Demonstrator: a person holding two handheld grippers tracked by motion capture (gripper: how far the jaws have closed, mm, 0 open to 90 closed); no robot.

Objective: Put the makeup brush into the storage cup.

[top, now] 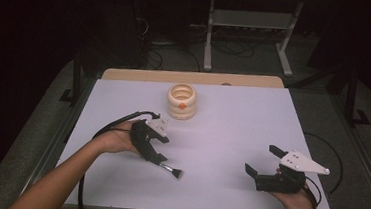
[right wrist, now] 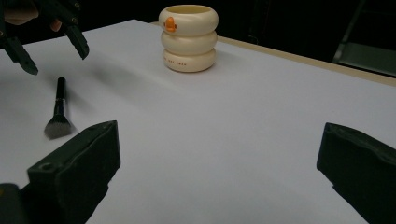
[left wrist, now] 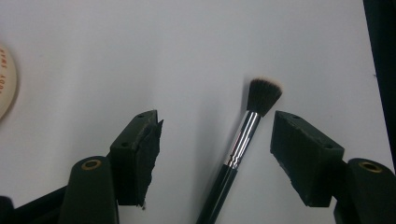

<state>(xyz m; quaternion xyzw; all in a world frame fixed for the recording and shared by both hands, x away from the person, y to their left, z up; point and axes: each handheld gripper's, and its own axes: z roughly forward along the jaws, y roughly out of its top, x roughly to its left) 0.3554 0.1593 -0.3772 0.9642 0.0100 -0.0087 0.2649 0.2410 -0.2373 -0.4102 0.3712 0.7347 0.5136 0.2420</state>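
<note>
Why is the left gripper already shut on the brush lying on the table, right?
Not shut. In the left gripper view the left gripper stands open, jaws either side of the brush, touching neither. The brush does lie on the table.

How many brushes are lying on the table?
1. The brush lies flat on the white table, just under the open left gripper, its bristles pointing toward the right gripper. Inside the cream holder cannot be seen.

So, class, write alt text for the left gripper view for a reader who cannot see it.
A makeup brush lies on a white table between the open jaws of the left gripper, its dark bristles pointing away from the camera. The edge of a cream container shows at the far left.
</note>
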